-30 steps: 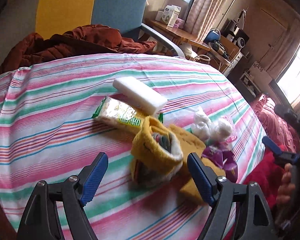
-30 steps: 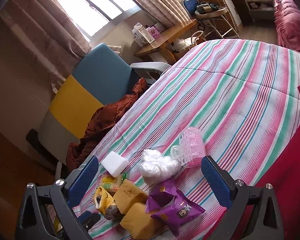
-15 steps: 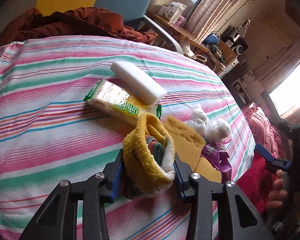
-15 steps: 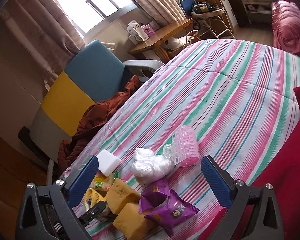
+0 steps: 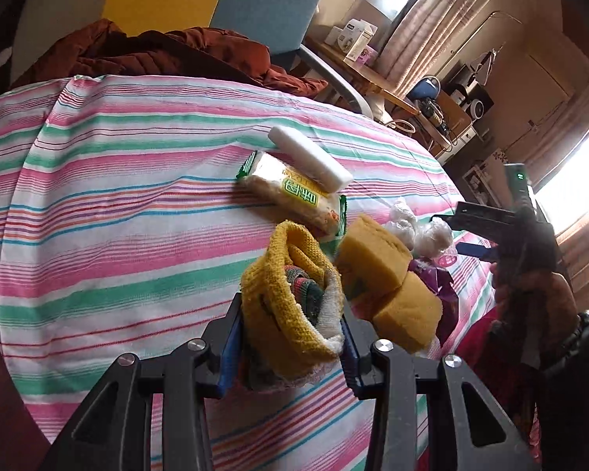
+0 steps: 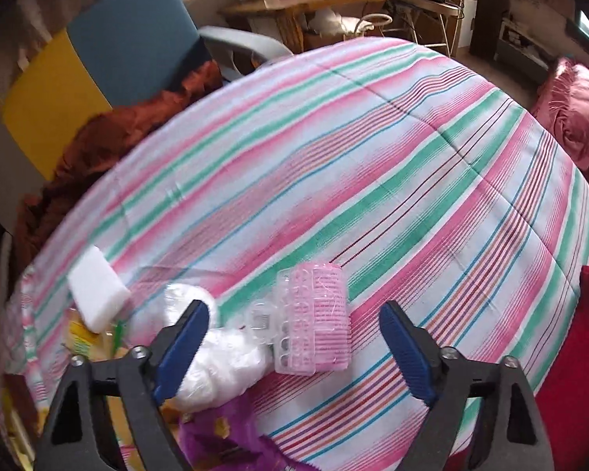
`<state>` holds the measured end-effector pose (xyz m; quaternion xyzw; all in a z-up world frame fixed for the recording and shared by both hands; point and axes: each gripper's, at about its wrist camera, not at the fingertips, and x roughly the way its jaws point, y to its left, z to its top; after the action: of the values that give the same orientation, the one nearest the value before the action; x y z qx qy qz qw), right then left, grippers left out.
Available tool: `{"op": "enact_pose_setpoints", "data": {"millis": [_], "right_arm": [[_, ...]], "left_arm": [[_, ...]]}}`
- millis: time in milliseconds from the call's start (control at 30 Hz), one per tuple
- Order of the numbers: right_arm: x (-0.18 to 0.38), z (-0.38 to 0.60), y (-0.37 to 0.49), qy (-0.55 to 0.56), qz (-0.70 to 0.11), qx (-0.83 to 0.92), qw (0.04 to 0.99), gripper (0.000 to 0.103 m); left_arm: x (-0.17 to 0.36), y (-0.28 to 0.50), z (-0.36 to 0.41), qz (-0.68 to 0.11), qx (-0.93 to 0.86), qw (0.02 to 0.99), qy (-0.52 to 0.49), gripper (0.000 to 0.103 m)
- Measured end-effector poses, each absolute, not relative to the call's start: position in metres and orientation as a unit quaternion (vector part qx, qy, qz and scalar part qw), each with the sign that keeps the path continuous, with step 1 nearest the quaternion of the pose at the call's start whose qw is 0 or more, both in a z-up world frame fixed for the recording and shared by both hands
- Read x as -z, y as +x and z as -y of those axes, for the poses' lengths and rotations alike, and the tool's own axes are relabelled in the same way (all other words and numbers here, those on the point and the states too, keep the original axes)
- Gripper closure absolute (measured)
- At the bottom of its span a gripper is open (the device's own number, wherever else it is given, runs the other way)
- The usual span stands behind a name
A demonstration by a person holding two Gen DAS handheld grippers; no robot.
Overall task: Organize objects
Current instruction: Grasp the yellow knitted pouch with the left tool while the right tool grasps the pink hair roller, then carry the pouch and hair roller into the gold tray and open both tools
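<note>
My left gripper (image 5: 290, 349) is shut on a rolled yellow knitted sock bundle (image 5: 286, 294) resting on the striped bedsheet (image 5: 117, 204). Beyond it lie a green-and-yellow snack pack (image 5: 290, 192), a white foam block (image 5: 310, 157), two yellow sponges (image 5: 373, 255) and a purple packet (image 5: 438, 280). In the right wrist view my right gripper (image 6: 294, 349) points down over a pink hair roller (image 6: 322, 322). Its jaws are closing with the roller between them, pads clear of it. A white plastic bundle (image 6: 224, 361) lies against the left finger.
A blue and yellow armchair (image 5: 255, 4) with a rust-brown garment (image 5: 157, 51) stands past the bed's far edge. A wooden desk (image 6: 306, 0) with boxes is behind. A pink pillow (image 6: 577, 117) and red cloth (image 6: 581, 353) lie at the right. A hand (image 5: 530, 290) holds the right gripper.
My left gripper closed around the yellow sock bundle and shifted with it. My right gripper tipped downward, came in over the pink hair roller, and its jaws narrowed.
</note>
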<state>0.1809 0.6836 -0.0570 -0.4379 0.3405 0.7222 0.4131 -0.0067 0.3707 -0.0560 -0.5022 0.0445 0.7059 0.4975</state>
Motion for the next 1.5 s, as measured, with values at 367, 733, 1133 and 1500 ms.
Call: {"op": "enact_pose_setpoints", "data": {"millis": [367,733,1133,1500], "right_arm": [[0.06,-0.692,0.198,-0.411,-0.344,-0.728,0.428,0.039],[0.011,-0.688,0.227,-0.284,-0.348,-0.769,0.455,0.039],[-0.037,-0.64,0.229,-0.24,-0.298,-0.82,0.426,0.039],[-0.087,-0.522,0.165,-0.245,-0.232,-0.905,0.259,0.039]], "left_arm": [[0.06,0.016,-0.36,-0.054,-0.711,0.494,-0.498,0.061],[0.031,0.028,-0.31,-0.05,-0.735,0.484,-0.471,0.061],[-0.002,0.015,-0.207,-0.005,-0.78,0.442,-0.443,0.061],[-0.01,-0.016,-0.099,0.044,-0.839,0.341,-0.423,0.061]]}}
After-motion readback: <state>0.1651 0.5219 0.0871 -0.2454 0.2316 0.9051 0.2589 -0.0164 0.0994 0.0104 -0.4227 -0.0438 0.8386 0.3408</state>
